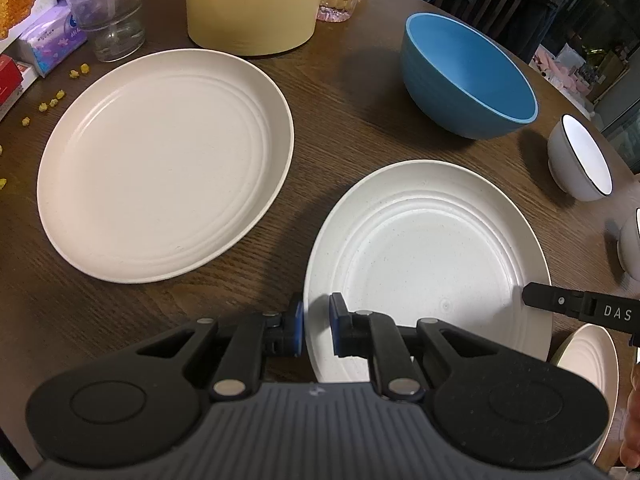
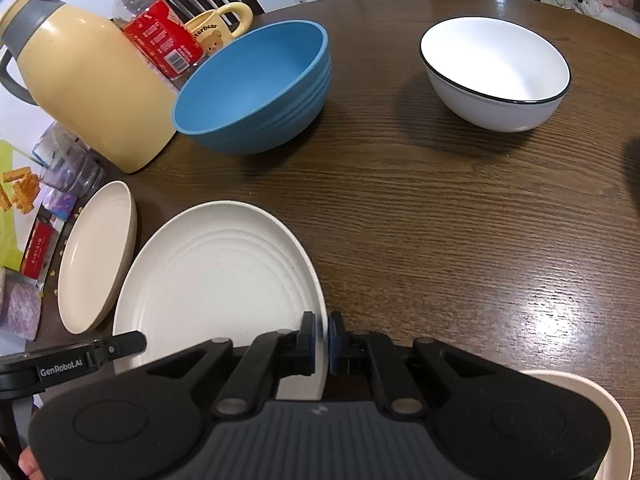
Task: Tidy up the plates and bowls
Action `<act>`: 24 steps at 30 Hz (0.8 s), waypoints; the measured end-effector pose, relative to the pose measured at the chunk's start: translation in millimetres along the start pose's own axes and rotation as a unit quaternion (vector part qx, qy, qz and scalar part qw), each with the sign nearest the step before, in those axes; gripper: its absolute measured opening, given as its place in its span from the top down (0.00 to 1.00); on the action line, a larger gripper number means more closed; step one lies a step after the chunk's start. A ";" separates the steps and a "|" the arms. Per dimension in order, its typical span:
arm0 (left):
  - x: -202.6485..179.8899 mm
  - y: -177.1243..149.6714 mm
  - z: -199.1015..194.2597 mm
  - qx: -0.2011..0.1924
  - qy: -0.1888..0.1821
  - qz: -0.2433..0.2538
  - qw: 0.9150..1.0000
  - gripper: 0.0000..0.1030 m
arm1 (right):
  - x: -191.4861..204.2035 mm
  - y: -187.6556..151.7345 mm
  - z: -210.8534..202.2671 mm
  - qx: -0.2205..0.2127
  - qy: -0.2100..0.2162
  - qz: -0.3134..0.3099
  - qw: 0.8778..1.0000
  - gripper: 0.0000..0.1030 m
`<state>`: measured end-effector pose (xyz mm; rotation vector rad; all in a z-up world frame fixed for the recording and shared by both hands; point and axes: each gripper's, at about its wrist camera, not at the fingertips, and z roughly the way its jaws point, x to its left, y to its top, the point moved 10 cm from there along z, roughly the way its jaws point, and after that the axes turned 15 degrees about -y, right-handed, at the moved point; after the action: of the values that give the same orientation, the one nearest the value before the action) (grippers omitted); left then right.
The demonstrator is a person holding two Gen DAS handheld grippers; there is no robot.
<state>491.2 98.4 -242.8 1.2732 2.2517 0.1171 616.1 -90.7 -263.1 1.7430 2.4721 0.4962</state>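
Note:
A white speckled plate (image 1: 428,264) lies on the dark wooden table (image 1: 348,80). My left gripper (image 1: 317,322) straddles its left rim, jaws a little apart. My right gripper (image 2: 323,340) is shut on the same plate's (image 2: 216,280) right rim. A second cream plate (image 1: 164,168) lies to the left; it also shows in the right wrist view (image 2: 96,256). A blue bowl (image 1: 468,76) (image 2: 256,88) stands behind. A white bowl with a dark rim (image 2: 496,72) (image 1: 580,160) stands to the right. Another cream plate (image 1: 588,368) lies near the front edge, partly hidden.
A yellow thermos jug (image 2: 84,84), a red-labelled water bottle (image 2: 156,36) and a yellow mug (image 2: 218,26) stand at the back. A glass cup (image 1: 108,12), tissue packs (image 1: 52,40) and yellow crumbs (image 1: 52,100) are at the left.

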 end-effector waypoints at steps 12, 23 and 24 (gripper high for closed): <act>-2.0 -2.5 -13.0 -0.011 0.001 0.007 1.000 0.87 | 3.3 -3.4 -11.7 -0.011 0.003 -0.005 1.000 0.94; -1.1 -8.6 -26.0 -0.020 0.002 0.008 1.000 0.87 | 6.8 -13.4 -24.1 -0.018 0.007 -0.010 1.000 0.94; -1.1 -9.5 -27.4 -0.021 0.003 0.008 1.000 0.87 | 7.9 -13.8 -25.2 -0.018 0.007 -0.011 1.000 0.94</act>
<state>470.7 97.3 -222.2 1.2699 2.2329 0.1732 594.7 -93.1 -242.6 1.7016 2.4724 0.5493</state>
